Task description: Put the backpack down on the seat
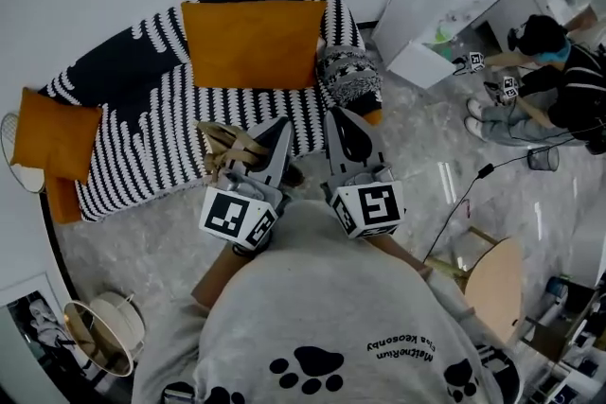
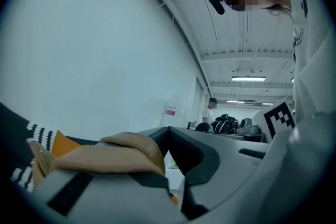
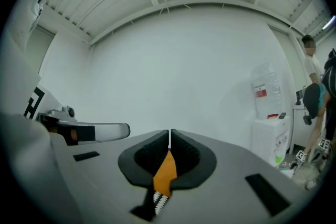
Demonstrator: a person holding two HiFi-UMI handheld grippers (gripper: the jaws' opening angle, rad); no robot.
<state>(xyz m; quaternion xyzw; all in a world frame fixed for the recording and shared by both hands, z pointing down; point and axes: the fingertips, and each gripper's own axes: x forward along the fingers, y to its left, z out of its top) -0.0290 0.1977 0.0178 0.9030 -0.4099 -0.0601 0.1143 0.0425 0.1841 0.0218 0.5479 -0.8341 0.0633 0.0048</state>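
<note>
The backpack shows only as tan straps point(image 1: 227, 147), bunched over the front edge of the sofa seat point(image 1: 161, 128), which is covered by a black-and-white striped blanket. My left gripper point(image 1: 281, 125) is shut on the strap; in the left gripper view the tan strap point(image 2: 123, 147) lies folded across the jaw of the left gripper point(image 2: 167, 132). The bag's body is hidden under the gripper. Beside it my right gripper point(image 1: 339, 114) is shut and empty, and the right gripper view shows the right gripper point(image 3: 169, 134) with its jaws together.
A large orange cushion point(image 1: 251, 43) leans on the sofa back, a second orange cushion point(image 1: 52, 132) sits at the left end, and a grey patterned cushion point(image 1: 348, 76) at the right end. A person point(image 1: 559, 80) sits on the floor at right. A wooden stool point(image 1: 492, 284) and a white lamp point(image 1: 104, 326) stand nearby.
</note>
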